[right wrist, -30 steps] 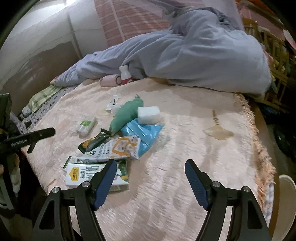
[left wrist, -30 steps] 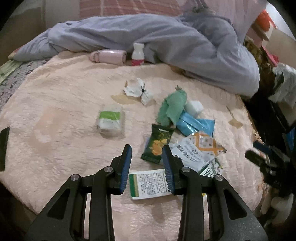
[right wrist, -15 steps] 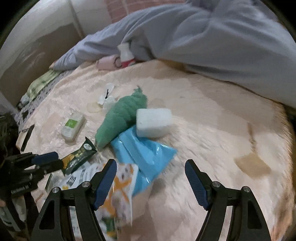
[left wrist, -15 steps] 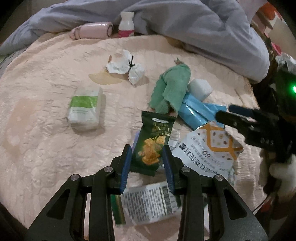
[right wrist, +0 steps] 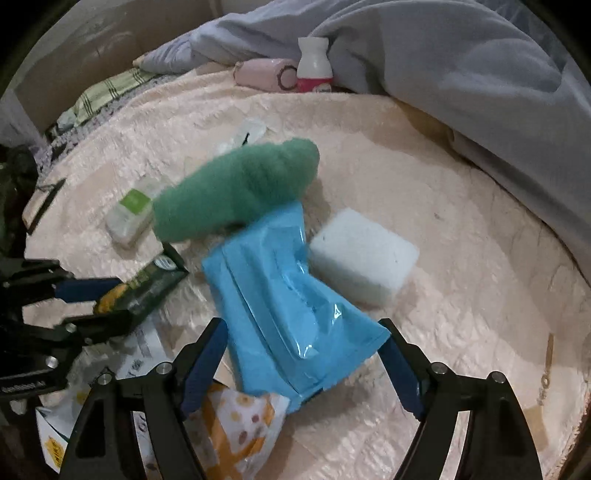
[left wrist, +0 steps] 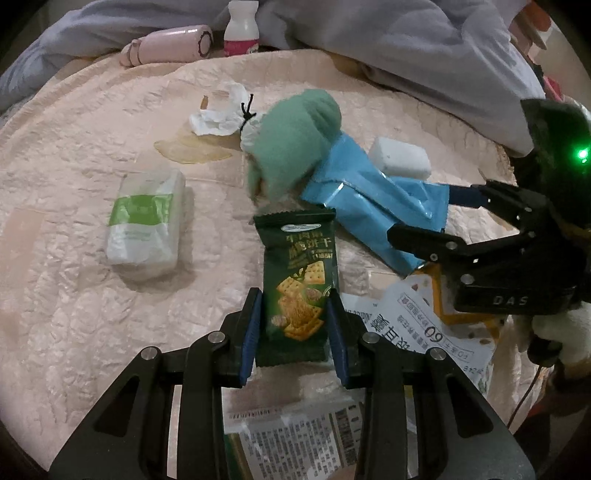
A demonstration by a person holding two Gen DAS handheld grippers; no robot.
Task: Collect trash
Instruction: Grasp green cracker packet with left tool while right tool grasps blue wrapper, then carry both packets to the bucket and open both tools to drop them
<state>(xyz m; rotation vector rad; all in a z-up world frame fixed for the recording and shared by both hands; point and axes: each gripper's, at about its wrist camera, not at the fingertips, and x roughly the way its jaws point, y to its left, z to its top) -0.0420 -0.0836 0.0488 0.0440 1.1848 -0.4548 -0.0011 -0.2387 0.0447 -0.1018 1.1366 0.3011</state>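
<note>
Trash lies in a heap on a pink bedspread (left wrist: 74, 295). My left gripper (left wrist: 294, 306) points down over a dark green cracker packet (left wrist: 297, 273); its blue pads stand on either side of the packet's lower half, narrowly apart and not squeezing it. My right gripper (right wrist: 303, 328) straddles the near end of a blue foil pouch (right wrist: 280, 295), its jaws opening and wide of the pouch. A fuzzy green cloth (right wrist: 236, 192) rests on the pouch's far end. From the left wrist view the right gripper (left wrist: 421, 214) shows at the right.
A white foam block (right wrist: 364, 258) lies right of the pouch. A white and orange bag (left wrist: 424, 325) and a printed box (left wrist: 295, 443) lie near me. Further off are a tissue pack (left wrist: 146, 221), crumpled paper (left wrist: 221, 114), a pink roll (left wrist: 170, 46), a small bottle (left wrist: 242, 27) and a grey blanket (left wrist: 406, 48).
Both grippers came forward and down onto the heap. The left one now has the green packet between its pads; the right one reached the blue pouch and its jaws widened.
</note>
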